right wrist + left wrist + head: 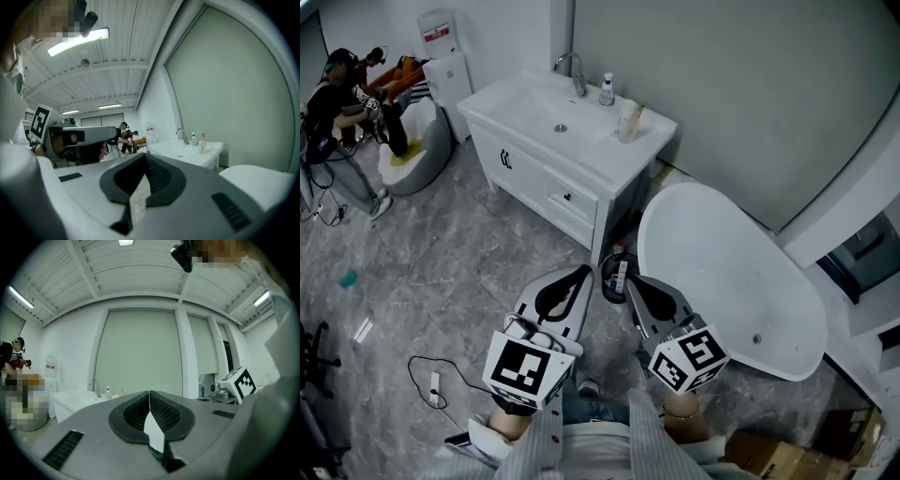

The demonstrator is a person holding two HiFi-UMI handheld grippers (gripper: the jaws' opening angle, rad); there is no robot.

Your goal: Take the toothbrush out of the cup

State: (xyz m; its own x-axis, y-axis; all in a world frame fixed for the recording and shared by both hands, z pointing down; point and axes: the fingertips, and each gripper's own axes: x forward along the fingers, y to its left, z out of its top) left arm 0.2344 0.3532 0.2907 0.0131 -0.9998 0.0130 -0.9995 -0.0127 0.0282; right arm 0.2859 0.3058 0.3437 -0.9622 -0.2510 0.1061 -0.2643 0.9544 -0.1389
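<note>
The cup [625, 127] is standing at the right end of the white vanity's worktop [652, 125], just right of the sink basin [520, 101]. The toothbrush [637, 113] is sitting inside the cup, leaning so that its top is sticking out over the rim toward the right. A soap bottle [607, 91] is standing behind the basin beside the faucet [573, 71], near the cup but apart from it.

Both claws are hanging low in front of the person, well apart from the vanity. The left claw [586, 269] is keeping its 2 jaws pressed together with nothing between them, and the right claw [630, 279] is doing the same, pinching nothing. The right claw is hovering beside the rim of the white bathtub [727, 281], which is filling the floor [441, 272] to the vanity's right.
</note>
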